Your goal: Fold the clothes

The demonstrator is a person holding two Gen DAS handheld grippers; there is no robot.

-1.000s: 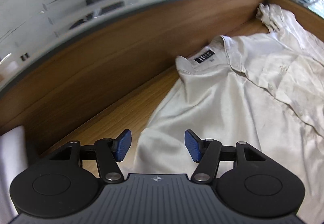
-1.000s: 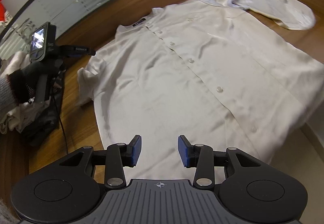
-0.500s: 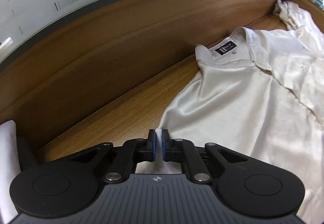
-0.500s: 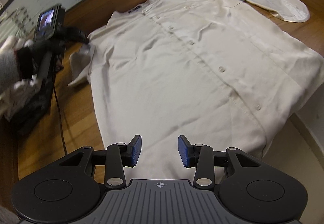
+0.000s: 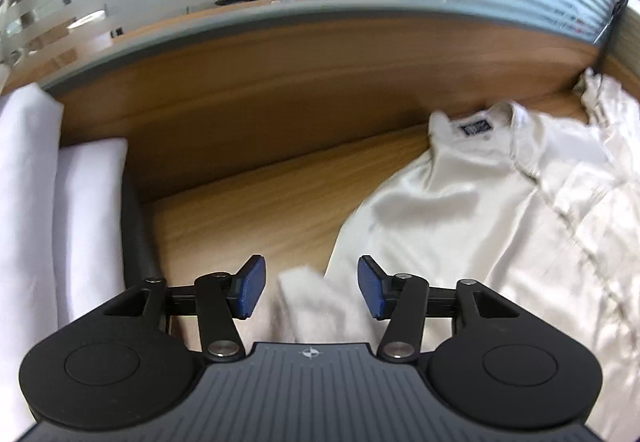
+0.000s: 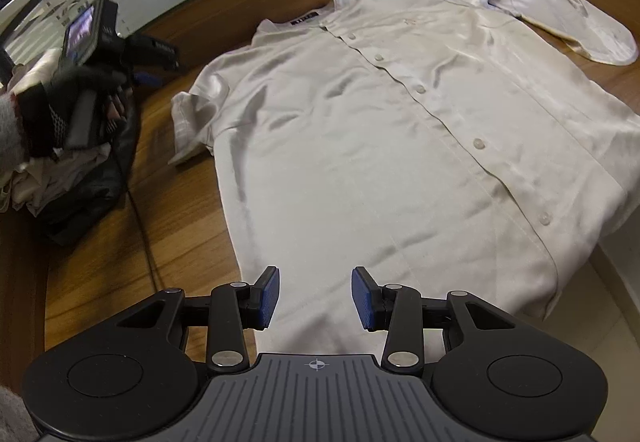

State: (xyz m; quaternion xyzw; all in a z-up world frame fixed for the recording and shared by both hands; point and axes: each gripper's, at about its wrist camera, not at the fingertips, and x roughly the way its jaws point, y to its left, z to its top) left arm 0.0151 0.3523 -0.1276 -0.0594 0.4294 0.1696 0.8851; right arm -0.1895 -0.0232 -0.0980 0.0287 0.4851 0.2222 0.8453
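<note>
The cream button-front shirt [image 6: 400, 146] is lying spread face-up on the wooden surface [image 6: 120, 242], collar toward the back wall, its hem hanging a little over the near edge. Its short left-hand sleeve [image 6: 188, 130] is sitting bunched just beside the body, while the far sleeve [image 6: 560, 22] is lying rumpled in the corner.

The left claw [image 5: 308, 292] is hovering low over that bunched sleeve [image 5: 308, 294], its blue pads standing wide apart and gripping nothing. The right claw [image 6: 314, 300] is gaping just as wide above the hem, also holding nothing. A gloved hand [image 6: 60, 102] is showing on the left tool's handle, near a dark bag of other laundry [image 6: 80, 194].

Whether the sleeve is being smoothed out or is about to be turned in, I can't tell from here. Either way, to my eye the satin-like cloth is looking slippery, so a pinch should be taking the cuff hem rather than a loose single layer, low enough to avoid dragging the body. The front is lying fairly flat; I'd be keeping it so, with the placket straight, since any crease now is likely getting locked into a fold
</note>
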